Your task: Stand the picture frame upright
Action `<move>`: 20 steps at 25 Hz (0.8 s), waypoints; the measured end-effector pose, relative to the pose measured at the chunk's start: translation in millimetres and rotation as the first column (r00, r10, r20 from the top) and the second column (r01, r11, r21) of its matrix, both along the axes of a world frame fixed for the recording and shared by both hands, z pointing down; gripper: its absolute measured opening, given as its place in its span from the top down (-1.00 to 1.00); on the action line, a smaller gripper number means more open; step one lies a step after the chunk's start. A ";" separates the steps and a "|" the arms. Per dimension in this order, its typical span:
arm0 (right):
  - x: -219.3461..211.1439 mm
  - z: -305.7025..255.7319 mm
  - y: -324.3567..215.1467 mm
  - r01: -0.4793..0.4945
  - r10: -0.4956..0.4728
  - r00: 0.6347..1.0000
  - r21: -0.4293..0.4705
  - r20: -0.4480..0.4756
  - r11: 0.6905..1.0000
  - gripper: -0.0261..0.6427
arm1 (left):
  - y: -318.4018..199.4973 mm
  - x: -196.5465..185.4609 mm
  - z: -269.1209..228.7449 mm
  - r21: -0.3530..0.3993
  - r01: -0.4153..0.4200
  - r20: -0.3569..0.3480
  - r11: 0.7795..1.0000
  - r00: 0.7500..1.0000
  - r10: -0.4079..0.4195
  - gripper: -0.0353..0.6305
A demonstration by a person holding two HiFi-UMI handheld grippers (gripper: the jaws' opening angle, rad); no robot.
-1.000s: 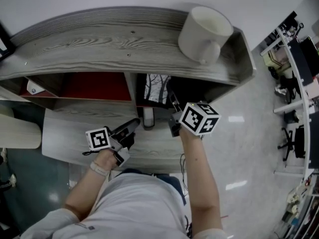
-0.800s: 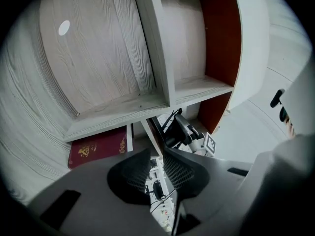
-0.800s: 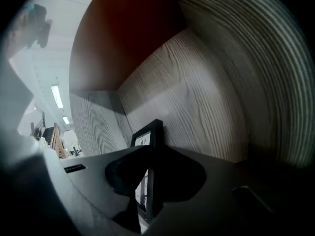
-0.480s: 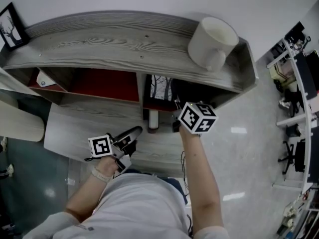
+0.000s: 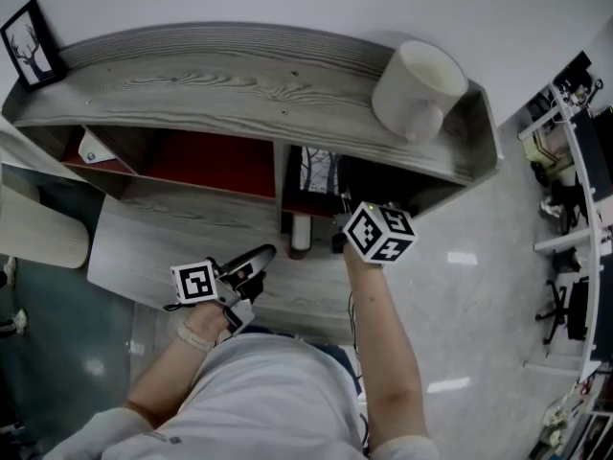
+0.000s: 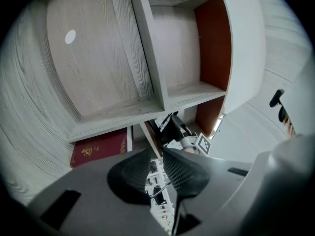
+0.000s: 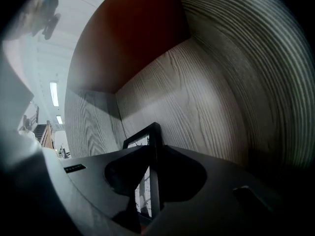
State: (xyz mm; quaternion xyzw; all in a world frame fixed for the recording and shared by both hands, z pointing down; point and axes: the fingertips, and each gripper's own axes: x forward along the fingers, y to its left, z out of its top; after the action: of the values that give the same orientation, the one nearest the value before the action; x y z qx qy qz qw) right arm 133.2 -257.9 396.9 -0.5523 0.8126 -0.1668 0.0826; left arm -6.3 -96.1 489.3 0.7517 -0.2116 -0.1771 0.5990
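- The picture frame (image 7: pixel 148 133) is sitting in the right-hand compartment of the shelf unit (image 5: pixel 220 75), close to the upright divider (image 5: pixel 280 185); its black rim and a bare-tree print are showing, and I cannot tell how far it is leaning.
- The right gripper (image 7: pixel 151 181) is reaching into that compartment, and its jaws are clamping the frame's thin edge between them.
- The left gripper (image 6: pixel 156 168) is hovering outside the shelves, in front of the lower board, with its jaws slightly apart and nothing between them.
- The top board is overhanging the frame, so the head view is showing only part of it.
- A white mug (image 5: pixel 419 86) is standing on top at the right, and a second small framed picture (image 5: pixel 29 41) at the far left.
- A white card (image 5: pixel 93 149) is lying in the left compartment.
- A red book (image 6: pixel 101 147) is lying lower down; its gold print is too small to read.
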 end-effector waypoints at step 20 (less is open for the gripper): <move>0.7 7.0 4.2 -0.052 0.051 0.998 0.017 0.042 0.998 0.66 | -1.6 -5.9 1.4 -0.006 0.001 0.000 1.000 1.000 -0.001 0.64</move>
State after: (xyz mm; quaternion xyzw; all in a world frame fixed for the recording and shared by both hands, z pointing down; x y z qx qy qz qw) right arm 133.8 -253.7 403.9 -0.5689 0.7976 -0.1688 0.1086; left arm -12.2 -97.7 490.7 0.7497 -0.2127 -0.1767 0.6012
